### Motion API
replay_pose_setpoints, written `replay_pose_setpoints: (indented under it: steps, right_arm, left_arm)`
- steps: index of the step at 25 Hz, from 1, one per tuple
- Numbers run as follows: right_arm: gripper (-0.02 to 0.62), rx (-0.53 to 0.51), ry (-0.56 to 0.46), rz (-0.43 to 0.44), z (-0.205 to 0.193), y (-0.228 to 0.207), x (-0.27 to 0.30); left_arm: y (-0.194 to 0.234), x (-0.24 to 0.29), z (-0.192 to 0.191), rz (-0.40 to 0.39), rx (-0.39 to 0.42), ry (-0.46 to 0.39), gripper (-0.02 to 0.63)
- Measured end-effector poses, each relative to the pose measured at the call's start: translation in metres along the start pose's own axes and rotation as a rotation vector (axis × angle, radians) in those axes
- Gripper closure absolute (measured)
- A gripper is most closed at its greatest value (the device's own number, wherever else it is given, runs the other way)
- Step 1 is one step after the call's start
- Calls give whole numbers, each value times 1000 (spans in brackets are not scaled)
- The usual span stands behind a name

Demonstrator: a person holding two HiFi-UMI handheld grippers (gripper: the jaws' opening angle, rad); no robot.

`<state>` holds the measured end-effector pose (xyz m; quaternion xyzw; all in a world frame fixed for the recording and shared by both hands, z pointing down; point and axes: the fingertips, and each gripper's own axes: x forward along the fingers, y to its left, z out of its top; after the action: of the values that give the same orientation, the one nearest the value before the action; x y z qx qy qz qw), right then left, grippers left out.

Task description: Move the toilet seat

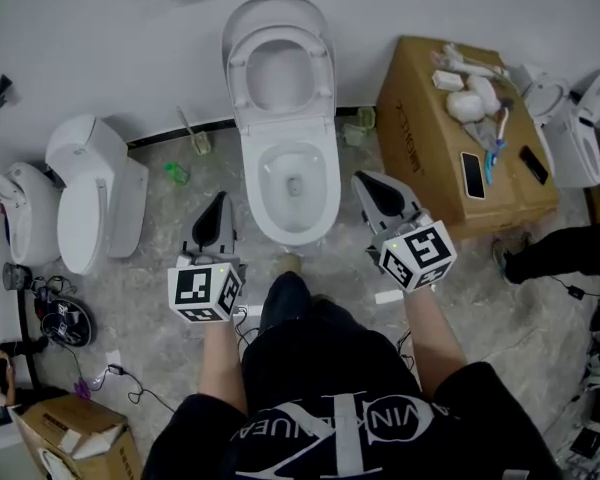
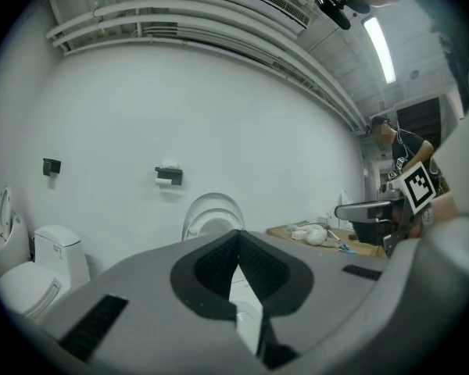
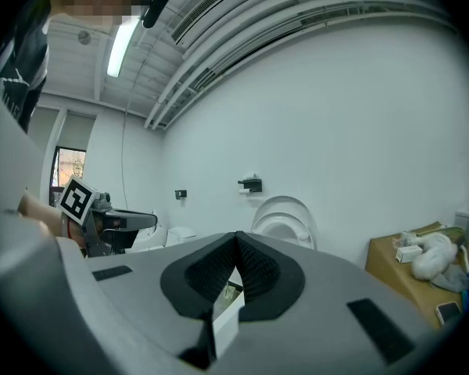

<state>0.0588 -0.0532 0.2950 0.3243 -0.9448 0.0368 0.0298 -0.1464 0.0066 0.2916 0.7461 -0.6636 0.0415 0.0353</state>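
A white toilet (image 1: 294,183) stands against the back wall, its seat (image 1: 280,73) and lid raised upright. The raised seat (image 2: 212,219) shows beyond the jaws in the left gripper view, and the seat (image 3: 286,223) shows likewise in the right gripper view. My left gripper (image 1: 217,208) hangs to the left of the bowl, shut, holding nothing. At the bowl's right side my right gripper (image 1: 368,185) is also shut and empty. Neither touches the toilet.
A cardboard box (image 1: 430,143) with a phone, brushes and white items stands right of the toilet. Two more toilets (image 1: 90,193) sit at the left, another toilet (image 1: 570,128) at far right. Cables and a small box (image 1: 70,438) lie on the floor at lower left.
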Motion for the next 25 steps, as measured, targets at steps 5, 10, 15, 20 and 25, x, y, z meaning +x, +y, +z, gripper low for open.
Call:
replay_pose_setpoints:
  steps: [5, 10, 15, 20, 25]
  right_arm:
    - [589, -7, -12, 5, 5, 1, -6]
    - [588, 3, -34, -13, 8, -1, -13]
    - [588, 15, -35, -23, 8, -3, -14]
    - [588, 14, -25, -29, 5, -2, -12]
    - [588, 17, -26, -40, 3, -5, -9]
  left_arm:
    - [-1, -6, -4, 4, -24, -4, 603]
    - [-3, -11, -3, 4, -21, -5, 603]
    - [4, -10, 2, 17, -19, -20, 603]
    - [12, -5, 3, 21, -25, -18, 603]
    - [16, 0, 1, 12, -22, -13, 603]
